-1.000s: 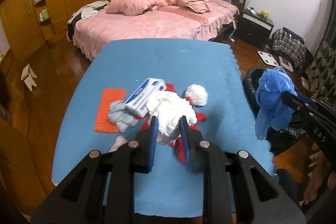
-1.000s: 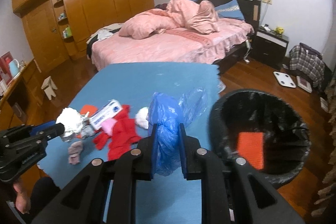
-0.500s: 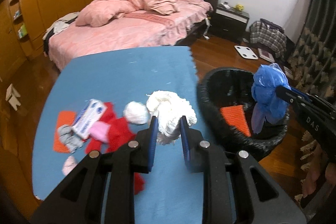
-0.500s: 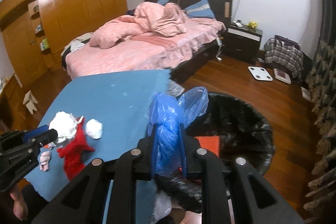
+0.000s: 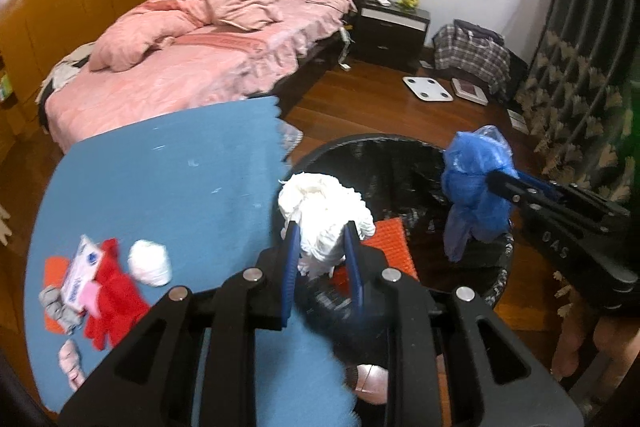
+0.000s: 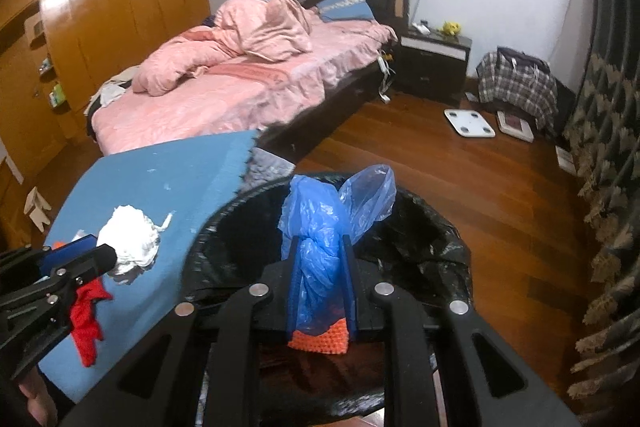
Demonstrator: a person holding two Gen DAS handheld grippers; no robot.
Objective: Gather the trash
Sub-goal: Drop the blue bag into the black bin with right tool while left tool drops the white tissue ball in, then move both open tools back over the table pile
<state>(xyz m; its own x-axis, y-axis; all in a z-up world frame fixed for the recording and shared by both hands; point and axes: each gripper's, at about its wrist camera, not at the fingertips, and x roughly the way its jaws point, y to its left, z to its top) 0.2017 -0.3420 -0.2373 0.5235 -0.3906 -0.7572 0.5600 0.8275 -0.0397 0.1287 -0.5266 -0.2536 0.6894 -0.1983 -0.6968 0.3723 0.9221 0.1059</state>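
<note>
My left gripper (image 5: 320,231) is shut on a crumpled white paper wad (image 5: 324,215) and holds it over the near left rim of the black-lined trash bin (image 5: 400,147). My right gripper (image 6: 320,243) is shut on a blue plastic bag (image 6: 328,219), hanging above the bin's opening (image 6: 436,227). An orange scrubbing pad (image 5: 390,239) lies inside the bin. From the left wrist view the right gripper (image 5: 496,179) shows at the right with the blue bag (image 5: 472,187). In the right wrist view the left gripper (image 6: 100,255) and its white wad (image 6: 128,235) sit at the left.
On the blue mat (image 5: 160,179) lie a red glove (image 5: 112,299), a white paper ball (image 5: 150,263), a small white box (image 5: 82,275), a grey cloth and an orange pad. A pink bed (image 5: 192,59), a nightstand and a wooden floor (image 6: 460,167) lie beyond.
Both grippers have swept right from over the mat to the bin, each keeping its load. The white wad now hangs at the bin's rim and the blue bag over its opening.
</note>
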